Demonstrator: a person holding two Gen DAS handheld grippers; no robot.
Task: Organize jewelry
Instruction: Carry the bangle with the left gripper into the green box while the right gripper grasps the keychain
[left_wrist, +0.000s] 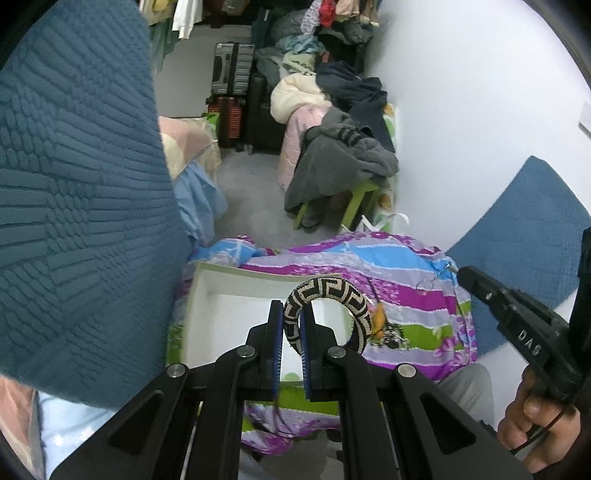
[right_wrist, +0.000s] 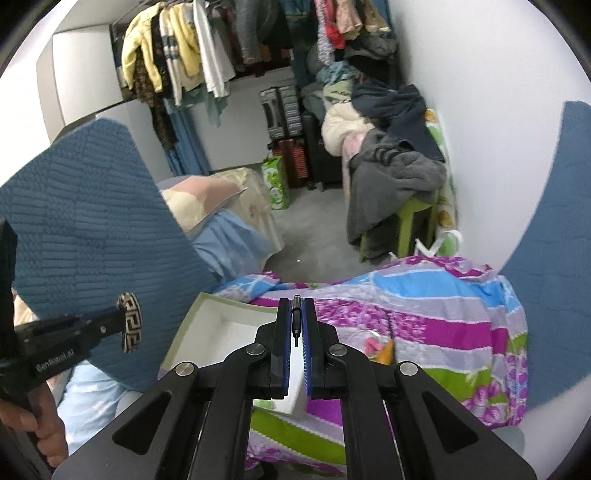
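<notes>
We see left hand-held gripper (left_wrist: 291, 314) clamped on patterned bangle (left_wrist: 332, 295) above white box (left_wrist: 207, 295) | right hand-held gripper (right_wrist: 295, 314) pinching thin dark pin (right_wrist: 295, 317) | box on striped cloth's (left_wrist: 424, 291) left edge

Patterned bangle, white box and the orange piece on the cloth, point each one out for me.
patterned bangle (left_wrist: 334, 291): left wrist view, top of its arch.
white box (right_wrist: 236, 328): right wrist view, bare inside floor.
orange piece (left_wrist: 379, 320): left wrist view, its middle, beside the bangle.
</notes>
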